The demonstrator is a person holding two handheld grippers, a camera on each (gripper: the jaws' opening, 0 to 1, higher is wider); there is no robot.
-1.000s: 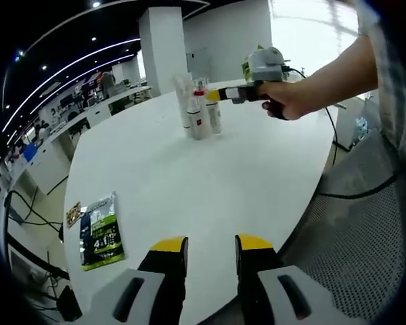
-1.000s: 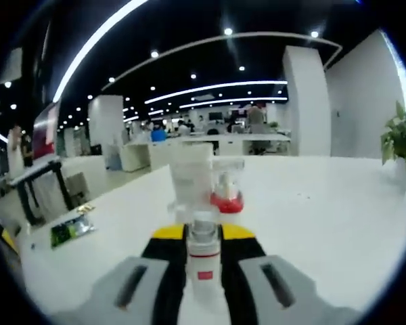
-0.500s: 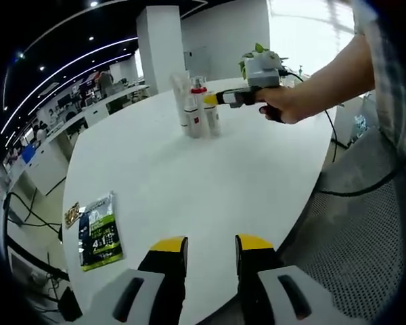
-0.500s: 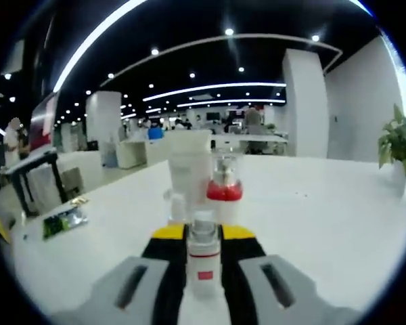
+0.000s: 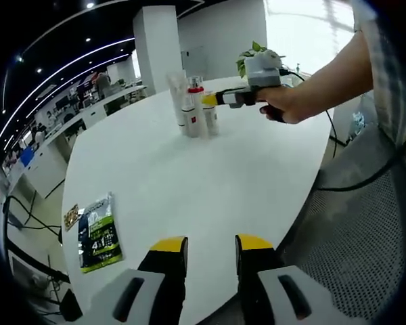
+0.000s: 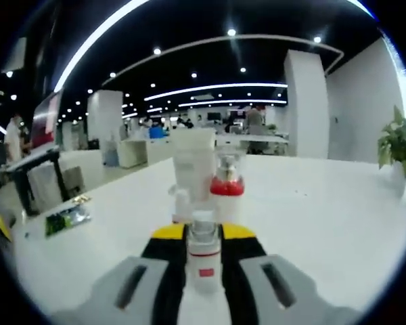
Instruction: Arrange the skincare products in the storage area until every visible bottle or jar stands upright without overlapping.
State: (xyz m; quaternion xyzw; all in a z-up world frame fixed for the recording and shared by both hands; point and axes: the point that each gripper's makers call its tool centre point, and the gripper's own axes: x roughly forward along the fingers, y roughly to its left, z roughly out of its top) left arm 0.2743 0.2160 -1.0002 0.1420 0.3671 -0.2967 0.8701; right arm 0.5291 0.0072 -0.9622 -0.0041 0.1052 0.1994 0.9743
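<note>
Far across the white table (image 5: 210, 176) stands a cluster of skincare products (image 5: 191, 108): a tall white tube (image 6: 193, 166), a bottle with a red collar (image 6: 226, 188) and a small clear bottle (image 6: 181, 202), all upright. My right gripper (image 6: 203, 233) is shut on a small white bottle with a red label (image 6: 203, 265), held upright just in front of the cluster. From the left gripper view, the right gripper (image 5: 210, 100) reaches in from the right in a person's hand, its tip at the cluster. My left gripper (image 5: 211, 245) stays open over the near table edge, holding nothing.
A green snack packet (image 5: 98, 232) lies flat near the table's left edge, also visible as the green snack packet (image 6: 64, 222). A potted plant (image 6: 399, 139) stands at the far right. A cable (image 5: 365, 183) hangs off the table's right side over a mesh chair (image 5: 352, 250).
The right gripper has kept its hold on the small bottle and shifted only slightly beside the cluster. The left gripper has not moved.
</note>
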